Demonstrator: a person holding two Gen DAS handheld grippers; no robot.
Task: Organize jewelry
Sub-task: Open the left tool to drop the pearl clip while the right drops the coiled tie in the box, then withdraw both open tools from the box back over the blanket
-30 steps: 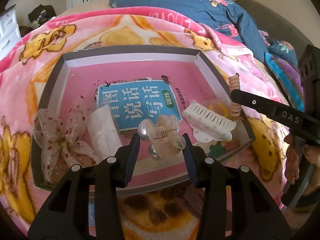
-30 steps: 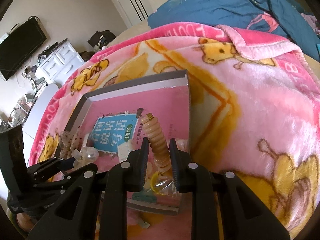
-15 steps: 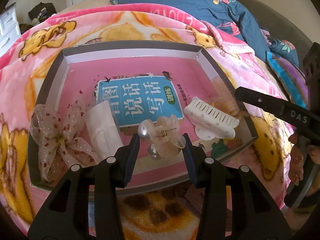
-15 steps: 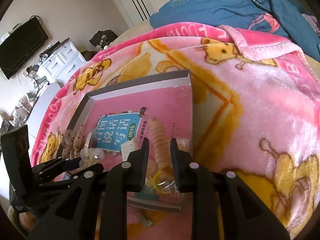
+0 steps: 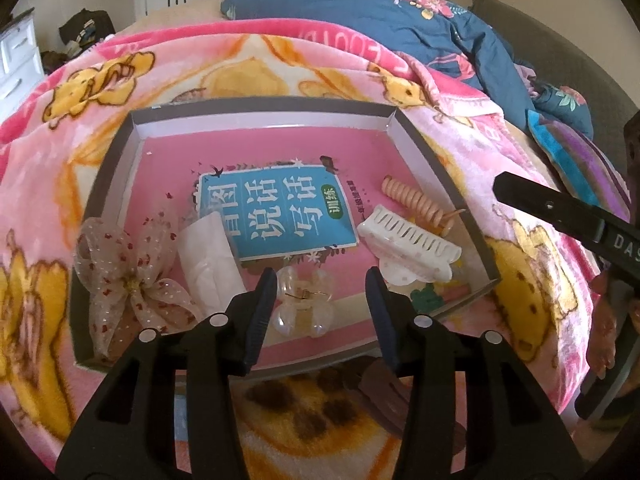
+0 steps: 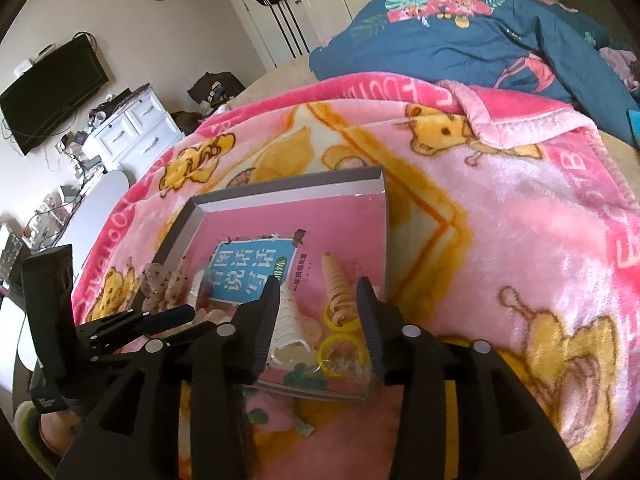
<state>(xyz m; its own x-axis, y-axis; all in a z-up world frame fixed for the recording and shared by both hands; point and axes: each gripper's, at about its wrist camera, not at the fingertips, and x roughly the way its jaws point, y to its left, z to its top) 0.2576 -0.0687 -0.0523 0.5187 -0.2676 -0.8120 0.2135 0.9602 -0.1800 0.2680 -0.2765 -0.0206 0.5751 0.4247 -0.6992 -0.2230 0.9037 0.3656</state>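
Observation:
A grey-walled box (image 5: pixel 260 108) with a pink floor lies on the blanket. My left gripper (image 5: pixel 319 280) hovers over its near edge, jaws opening. A clear claw clip (image 5: pixel 304 304) lies on the floor between them, with a gap on the right side. My right gripper (image 6: pixel 319 286) is above the box's right corner, jaws opening and holding nothing. A peach spiral hair tie (image 6: pixel 338 288) lies below it, next to a white claw clip (image 5: pixel 408 246) and yellow rings (image 6: pixel 340 336). A dotted bow (image 5: pixel 128 276) rests at the box's left.
A white tissue packet (image 5: pixel 210 260) lies beside the bow. The box floor carries a blue printed label (image 5: pixel 276 216). The pink cartoon blanket (image 6: pixel 500 240) covers the bed, with a dark blue floral quilt (image 5: pixel 400 20) bunched behind. A brown clip (image 5: pixel 384 396) lies on the blanket outside the near wall.
The right gripper let go of the spiral hair tie, which dropped from upright to lying in the box, and the gripper lifted. The left jaws spread slightly off the clear clip.

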